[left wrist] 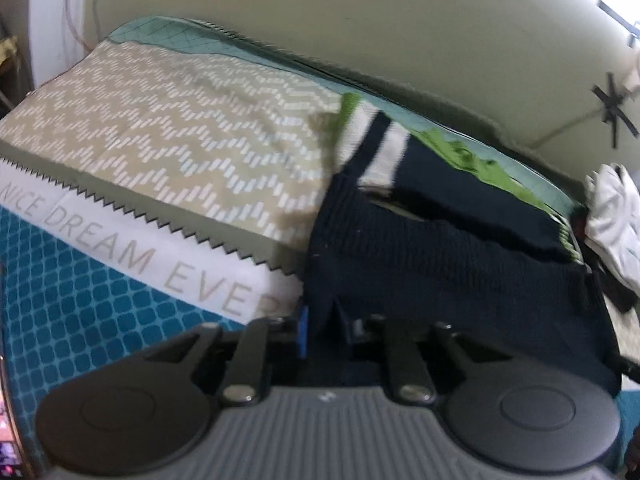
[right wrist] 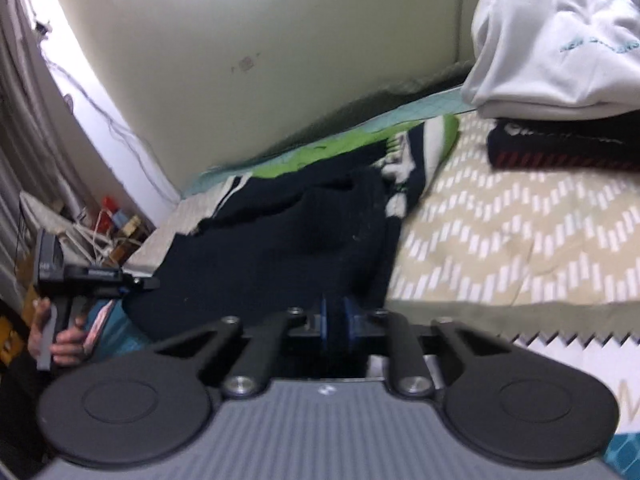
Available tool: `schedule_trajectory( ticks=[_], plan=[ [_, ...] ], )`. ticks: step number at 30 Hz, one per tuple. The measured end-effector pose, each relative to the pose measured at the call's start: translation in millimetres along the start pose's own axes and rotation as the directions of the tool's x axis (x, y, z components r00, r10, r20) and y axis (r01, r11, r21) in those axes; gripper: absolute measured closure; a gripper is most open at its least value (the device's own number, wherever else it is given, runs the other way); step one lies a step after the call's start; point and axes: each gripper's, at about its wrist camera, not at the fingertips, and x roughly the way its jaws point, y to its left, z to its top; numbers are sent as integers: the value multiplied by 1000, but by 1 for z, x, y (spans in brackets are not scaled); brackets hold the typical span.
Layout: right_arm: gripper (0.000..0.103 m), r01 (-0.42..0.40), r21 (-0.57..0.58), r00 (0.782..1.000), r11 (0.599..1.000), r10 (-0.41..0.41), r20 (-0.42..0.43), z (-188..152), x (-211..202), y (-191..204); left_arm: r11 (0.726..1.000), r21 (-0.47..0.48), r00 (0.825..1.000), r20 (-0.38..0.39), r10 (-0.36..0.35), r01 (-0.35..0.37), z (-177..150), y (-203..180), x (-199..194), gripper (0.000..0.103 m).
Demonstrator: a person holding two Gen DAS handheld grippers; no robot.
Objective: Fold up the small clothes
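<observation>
A dark navy knit garment point(left wrist: 440, 240) with white and green stripes lies across the bed; it also shows in the right wrist view point(right wrist: 288, 240). My left gripper point(left wrist: 320, 328) is shut on its near hem, the blue pads mostly hidden by the cloth. My right gripper point(right wrist: 335, 324) is shut on the other near edge of the garment, blue pads pinching the cloth. The left gripper point(right wrist: 136, 280) shows from the side in the right wrist view, held in a hand, at the garment's left edge.
A beige zigzag blanket point(left wrist: 180, 140) covers the bed over a teal sheet point(left wrist: 80, 312). A white garment point(right wrist: 560, 40) rests on a folded dark garment point(right wrist: 560, 148) at the far right of the bed. A wall point(left wrist: 360, 12) runs behind. Clutter point(right wrist: 108, 220) sits off the bed's left end.
</observation>
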Motion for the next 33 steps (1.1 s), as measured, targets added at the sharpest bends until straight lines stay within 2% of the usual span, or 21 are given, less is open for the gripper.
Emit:
schedule_trajectory(
  ticks=[4,5,7,8,10,11,12,15,18,21,23,25,26,28,31,33],
  plan=[
    [96,-30,-8,999,1000,31,32,-3,-36,10,998,63,1000,-13,6,-5,1,-11,-10,89],
    [95,-11,-14,1000,1000,11,21,-6,-39,12,997,79,999,-38,28,-25,1,-13,-3,88],
    [94,46,-32,998,998,-47,-29,-16,-31,15,991,114,995,-65,76,-68,-1,-17,7,78],
    [93,68,-50,995,996,-71,-63,-19,-25,15,989,124,994,-74,85,-75,1,-16,6,77],
    [89,64,-47,995,997,-67,-69,-14,-25,12,991,121,994,-82,70,-60,11,-14,-7,78],
    [71,71,-47,996,996,-74,-57,-7,-31,11,991,120,996,-59,67,-59,17,-11,-16,78],
    [54,71,-56,997,996,-71,-9,3,-43,10,990,123,997,-23,75,-71,28,-11,-29,77],
    [54,94,-82,993,992,-88,73,40,-65,5,984,145,994,67,91,-100,67,-21,-49,70],
    [55,101,-117,989,988,-87,117,89,-62,6,972,220,991,122,52,-78,108,-54,-38,59],
    [55,89,-201,991,976,-66,118,136,-28,10,959,281,994,104,11,-40,146,-94,8,55],
    [54,78,-207,996,975,-65,68,168,14,6,950,311,997,75,10,-33,165,-120,49,54],
    [53,47,-182,999,982,-46,11,191,59,-2,956,292,1000,15,0,-5,182,-140,102,54],
    [49,32,-174,999,984,-36,-18,200,83,-5,960,280,1000,-17,-2,7,188,-147,125,54],
    [43,7,-195,998,981,-19,-60,208,124,-5,965,262,999,-50,9,5,192,-155,160,54],
    [42,-4,-251,992,968,-28,-123,209,174,3,967,251,994,-113,-11,39,192,-161,196,52],
    [42,-16,-254,981,967,-34,-191,208,203,2,962,272,995,-97,-2,29,188,-165,204,45]
  ],
)
